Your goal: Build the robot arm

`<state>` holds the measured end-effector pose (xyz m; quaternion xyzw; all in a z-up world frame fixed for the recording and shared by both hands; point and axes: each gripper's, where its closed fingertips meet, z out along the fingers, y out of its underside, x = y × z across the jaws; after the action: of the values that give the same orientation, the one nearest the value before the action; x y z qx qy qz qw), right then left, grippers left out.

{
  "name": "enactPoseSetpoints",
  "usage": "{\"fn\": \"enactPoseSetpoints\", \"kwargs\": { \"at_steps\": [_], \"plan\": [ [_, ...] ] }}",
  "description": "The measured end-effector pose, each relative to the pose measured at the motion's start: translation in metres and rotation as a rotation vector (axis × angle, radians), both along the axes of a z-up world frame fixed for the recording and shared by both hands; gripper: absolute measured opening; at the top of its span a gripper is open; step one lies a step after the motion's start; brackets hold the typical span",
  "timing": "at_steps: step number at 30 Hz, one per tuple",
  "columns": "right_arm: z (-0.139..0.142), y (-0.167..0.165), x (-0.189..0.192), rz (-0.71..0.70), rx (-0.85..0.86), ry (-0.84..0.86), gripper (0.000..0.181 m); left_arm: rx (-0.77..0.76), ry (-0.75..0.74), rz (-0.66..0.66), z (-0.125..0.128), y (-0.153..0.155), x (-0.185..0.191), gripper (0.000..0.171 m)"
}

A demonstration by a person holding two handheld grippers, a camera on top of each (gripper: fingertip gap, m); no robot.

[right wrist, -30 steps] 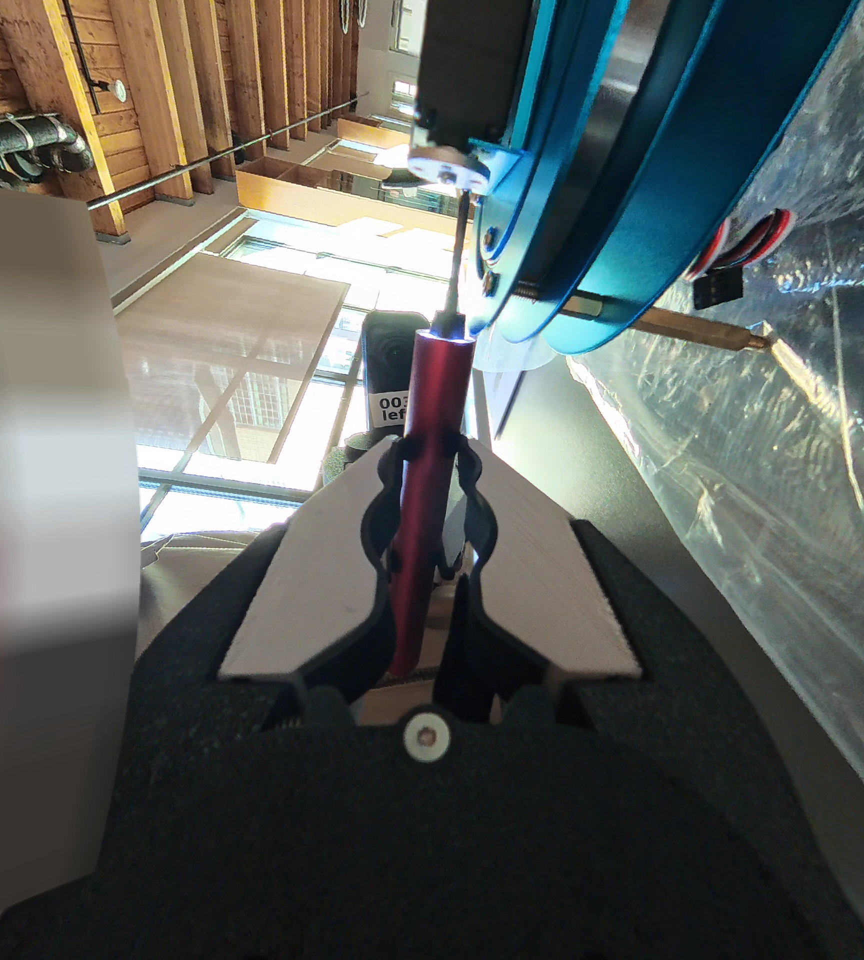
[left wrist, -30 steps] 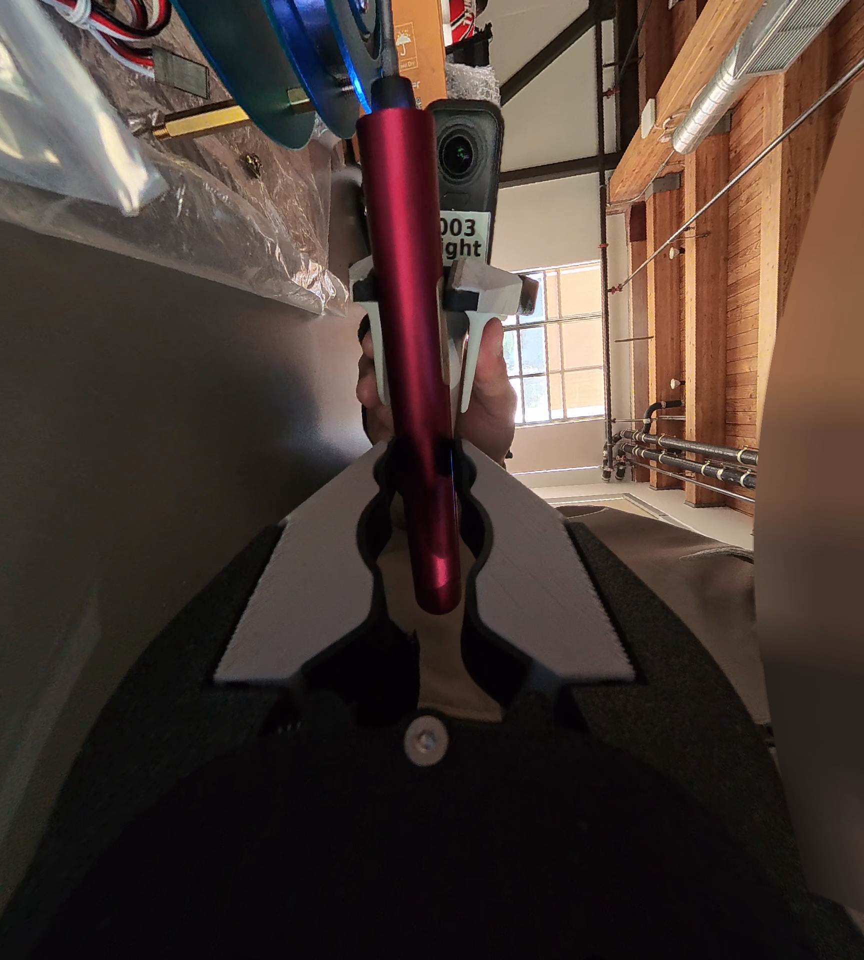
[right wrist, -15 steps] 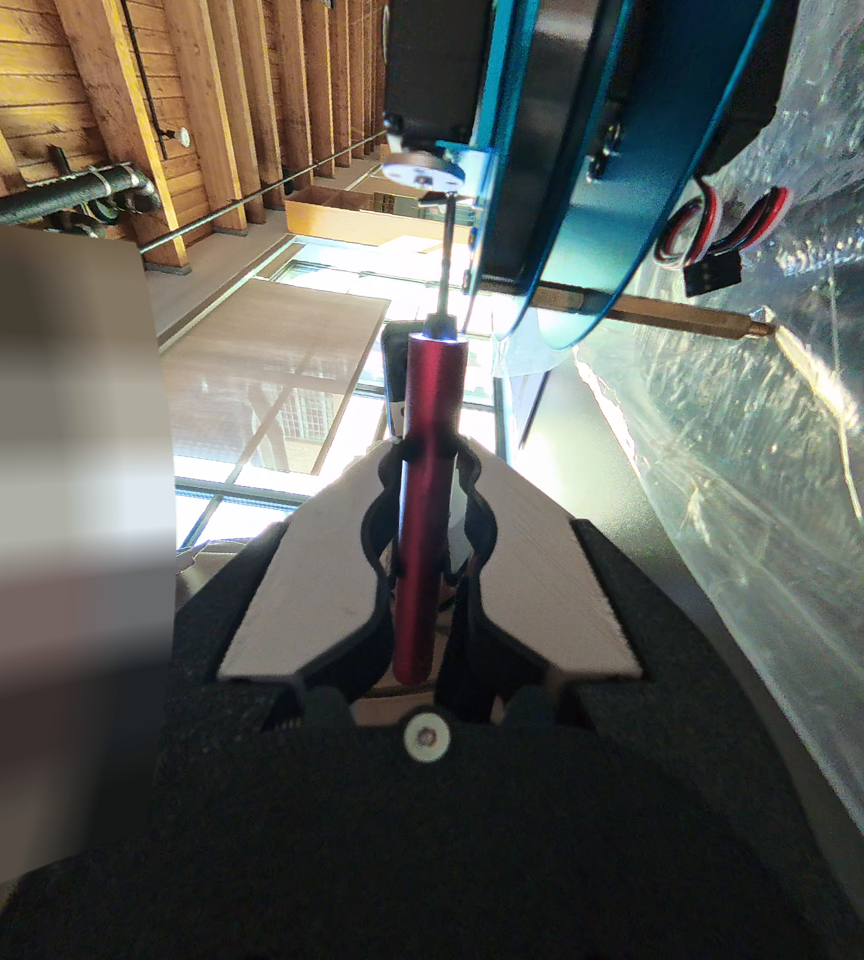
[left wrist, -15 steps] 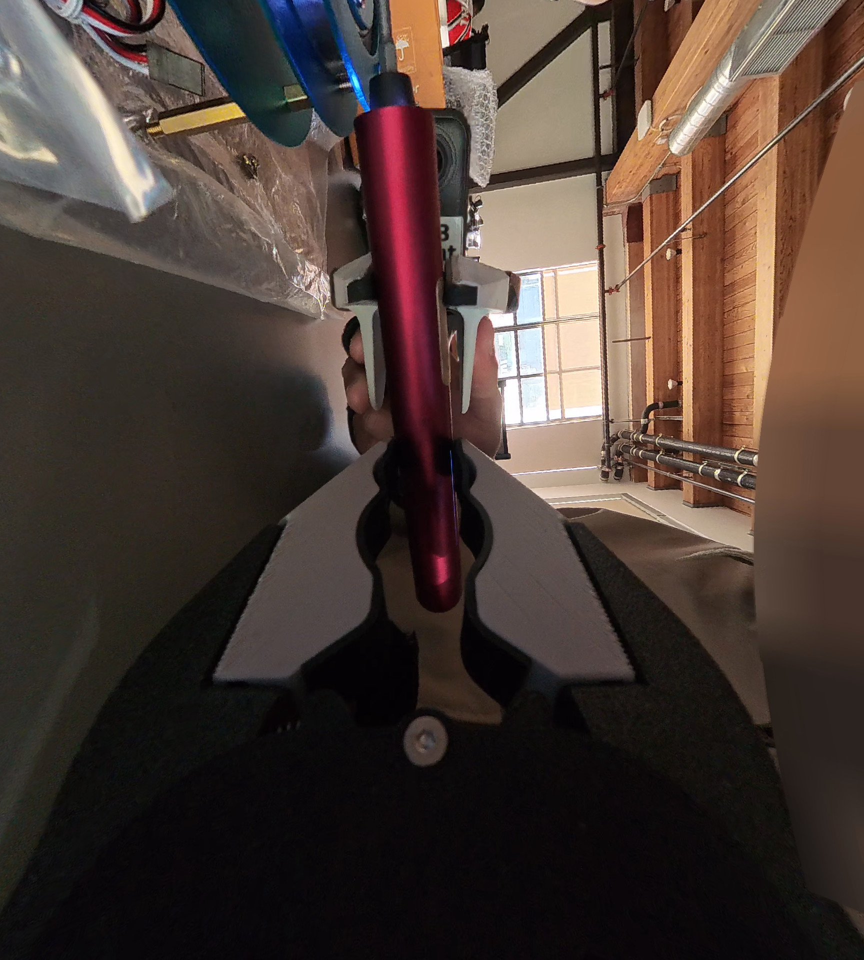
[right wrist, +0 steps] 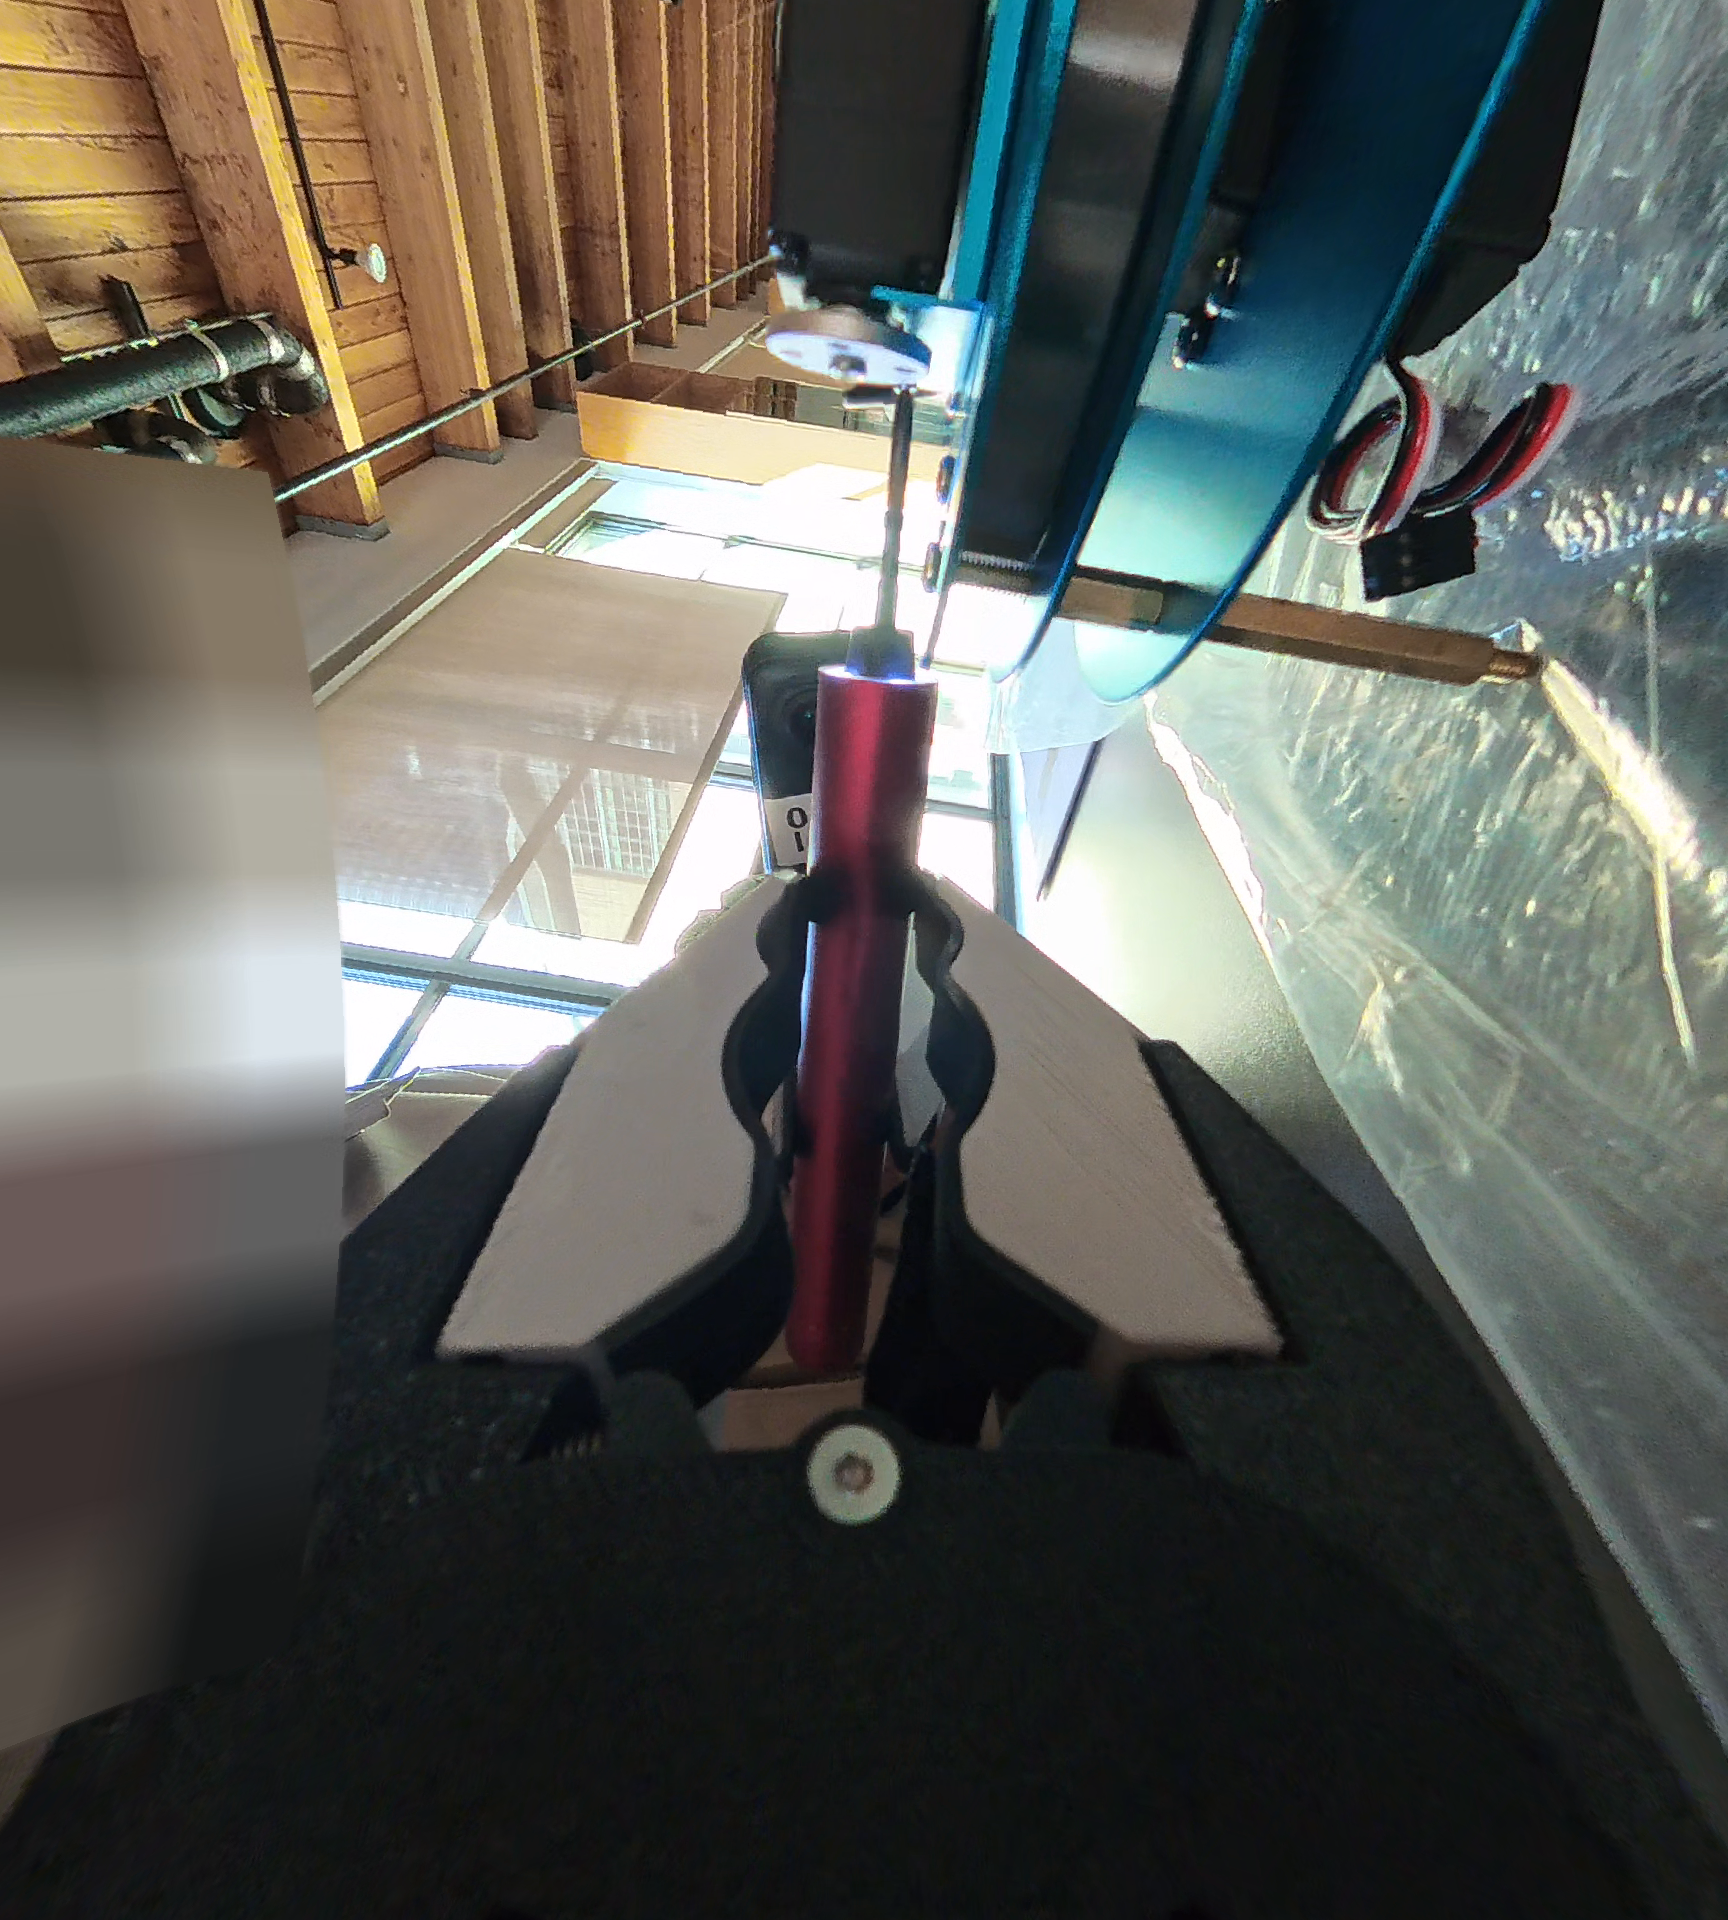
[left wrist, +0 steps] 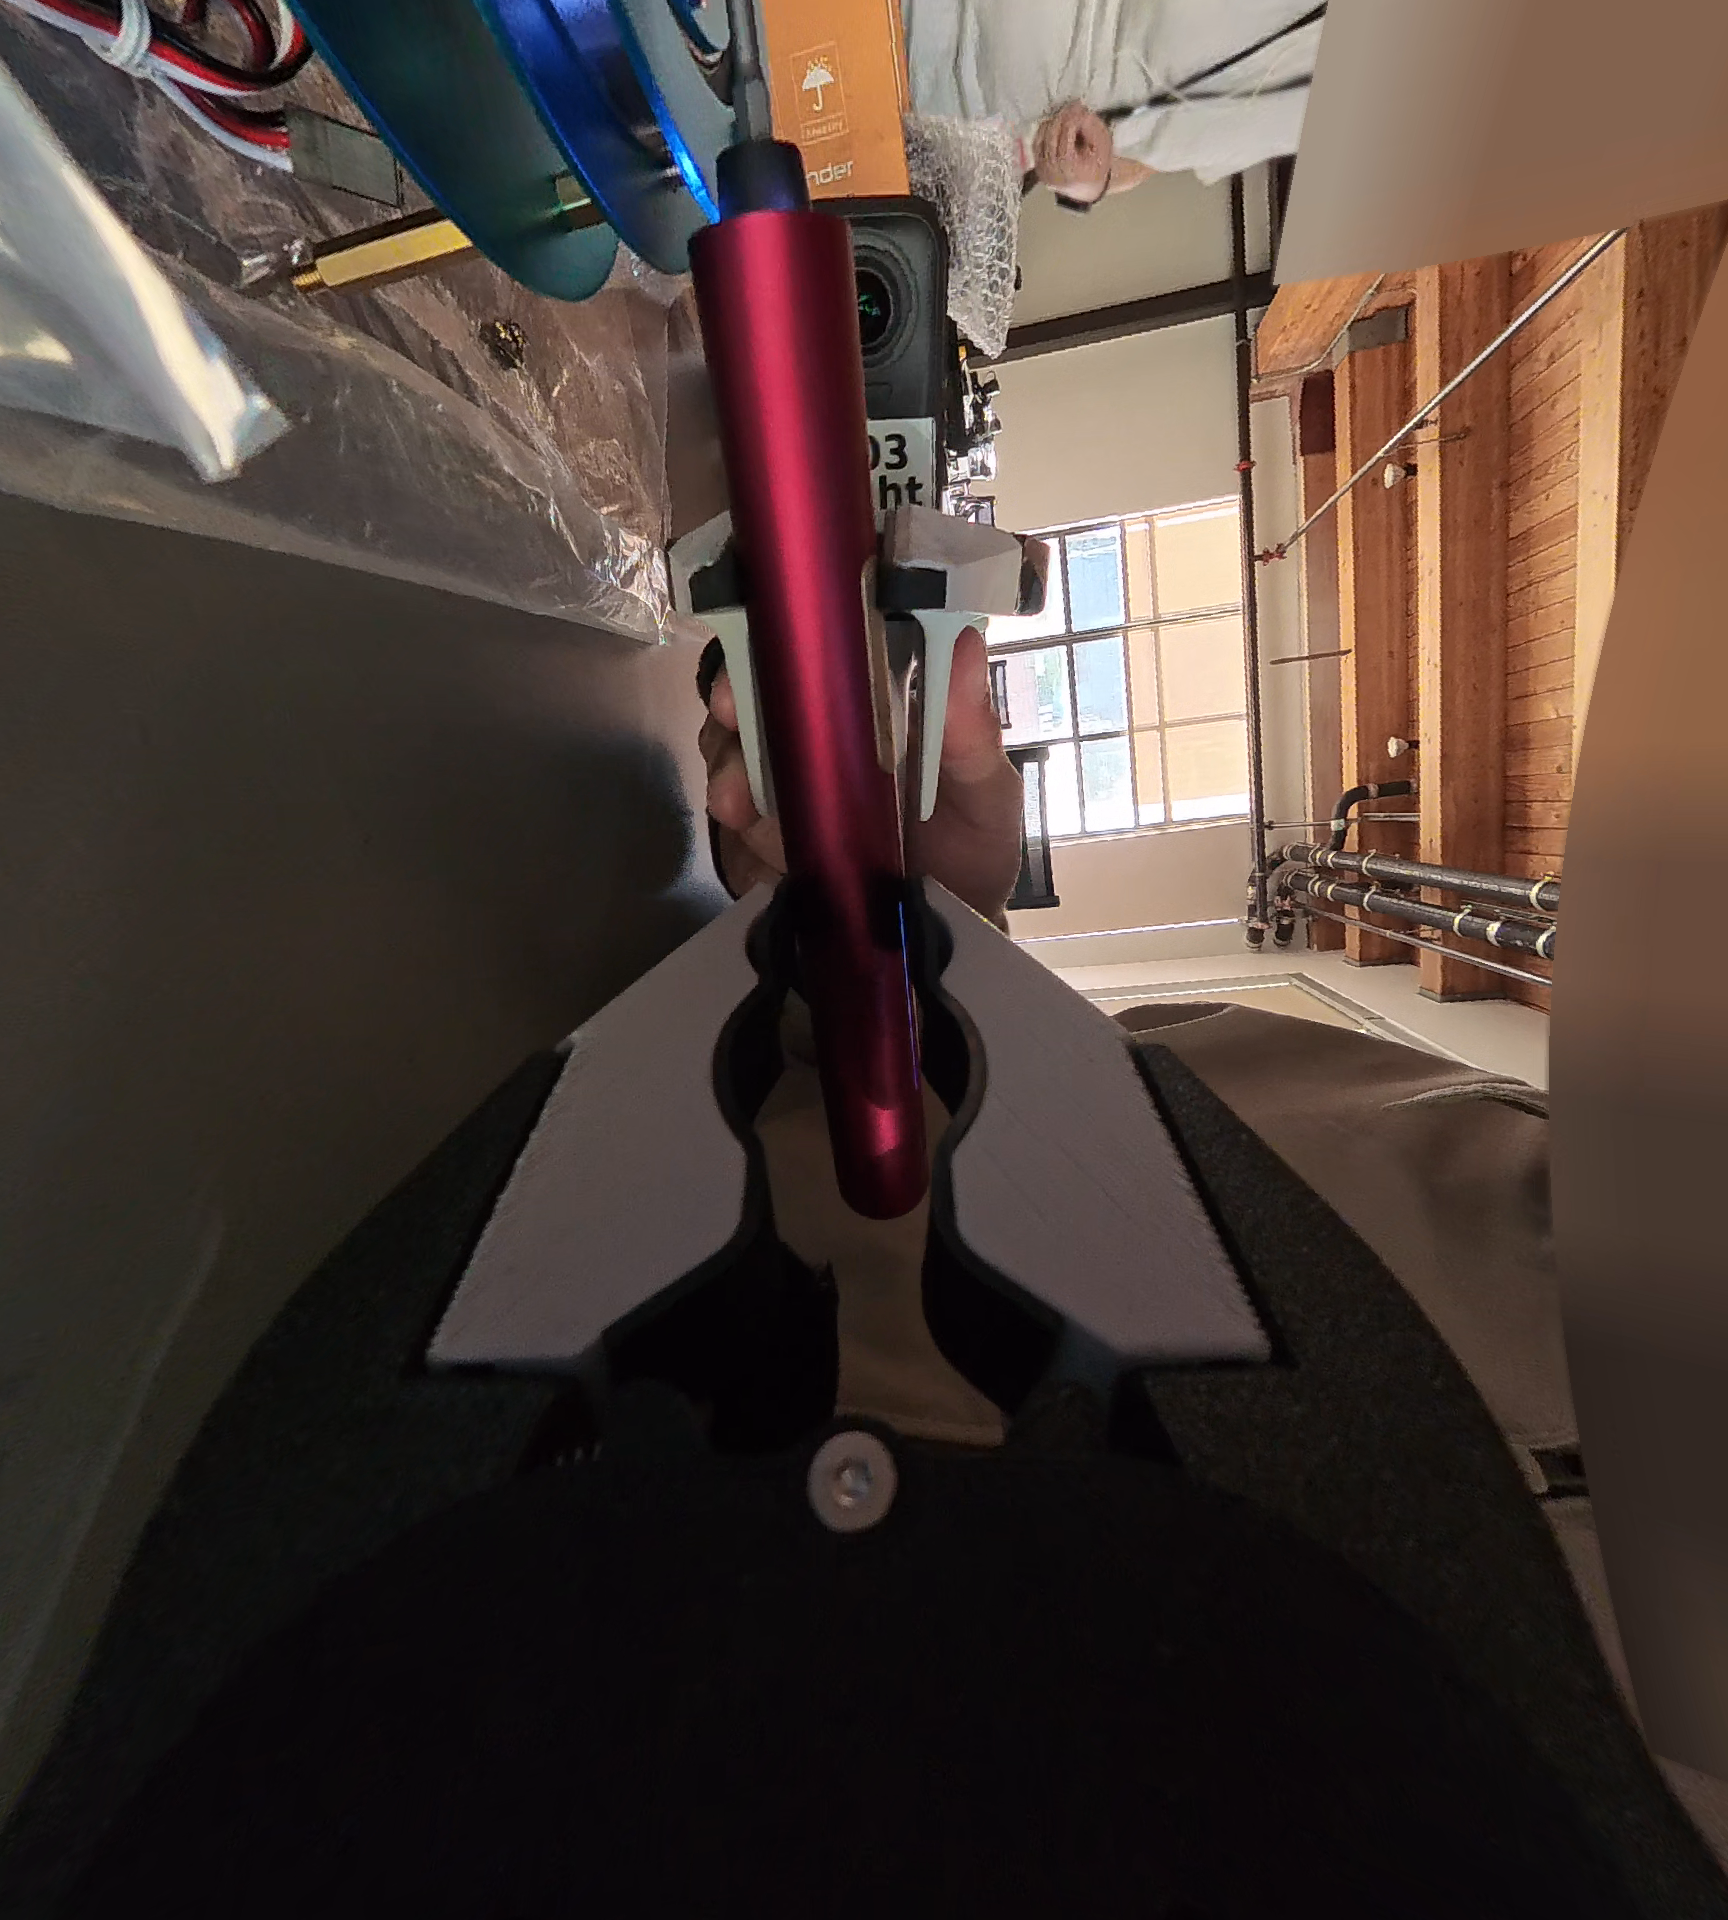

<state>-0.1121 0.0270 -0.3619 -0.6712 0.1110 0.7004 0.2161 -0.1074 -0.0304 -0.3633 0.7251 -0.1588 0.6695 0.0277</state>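
Note:
A red pen-shaped screwdriver point(left wrist: 818, 675) is held by both grippers. My left gripper point(left wrist: 844, 914) is shut on its rear part. My right gripper point(right wrist: 855, 904) is shut on the same handle point(right wrist: 855, 935) and shows from the front in the left wrist view point(left wrist: 839, 805), with a hand behind it. The thin bit point(right wrist: 891, 499) reaches to a white round hub point(right wrist: 844, 353) on a black motor block beside the blue round plates point(right wrist: 1151, 364). The blue plates also show in the left wrist view point(left wrist: 486, 135).
A brass standoff point(right wrist: 1307, 634) sticks out of the blue plates. A red-white-black wire with a black plug point(right wrist: 1416, 561) hangs beside them. Crinkled clear plastic point(right wrist: 1566, 935) lies on the dark table point(left wrist: 216, 831). An orange box point(left wrist: 839, 94) stands behind. The tips of one gripper are about 6 cm away from the tips of the other.
Both grips stay the same. The right wrist view has swung slightly, so the blue plates sit more to the right. The opposite gripper shifted a little in the left wrist view.

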Motion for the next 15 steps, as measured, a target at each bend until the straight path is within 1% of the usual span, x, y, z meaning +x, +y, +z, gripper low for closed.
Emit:
{"fn": "enactPoseSetpoints", "kwargs": {
  "at_steps": [6,8,9,10,11,12,15],
  "plan": [
    [0.0000,0.0030,0.0001,-0.027,0.018,-0.007,0.019,0.008,0.004,0.006,0.0002,0.0032,0.0004,0.019],
    [-0.0027,0.0019,-0.0022,-0.022,0.016,-0.043,0.033,0.005,0.006,0.004,-0.0005,0.0030,0.0010,0.019],
    [-0.0019,0.0009,-0.0040,-0.015,0.017,-0.042,0.036,0.006,0.006,0.001,-0.0004,0.0028,0.0014,0.019],
    [0.0007,0.0002,-0.0056,-0.010,0.021,-0.028,0.033,0.010,0.007,-0.002,-0.0005,0.0027,0.0016,0.019],
    [-0.0002,0.0007,-0.0067,-0.011,0.018,-0.034,0.024,0.012,0.009,-0.004,-0.0008,0.0026,0.0019,0.019],
    [-0.0016,0.0011,-0.0081,-0.009,0.018,-0.044,0.020,0.013,0.011,-0.005,-0.0013,0.0027,0.0022,0.019],
    [-0.0023,0.0032,-0.0084,-0.019,-0.009,-0.030,0.019,0.008,0.010,-0.003,-0.0025,0.0045,0.0018,0.019]
  ]
}}
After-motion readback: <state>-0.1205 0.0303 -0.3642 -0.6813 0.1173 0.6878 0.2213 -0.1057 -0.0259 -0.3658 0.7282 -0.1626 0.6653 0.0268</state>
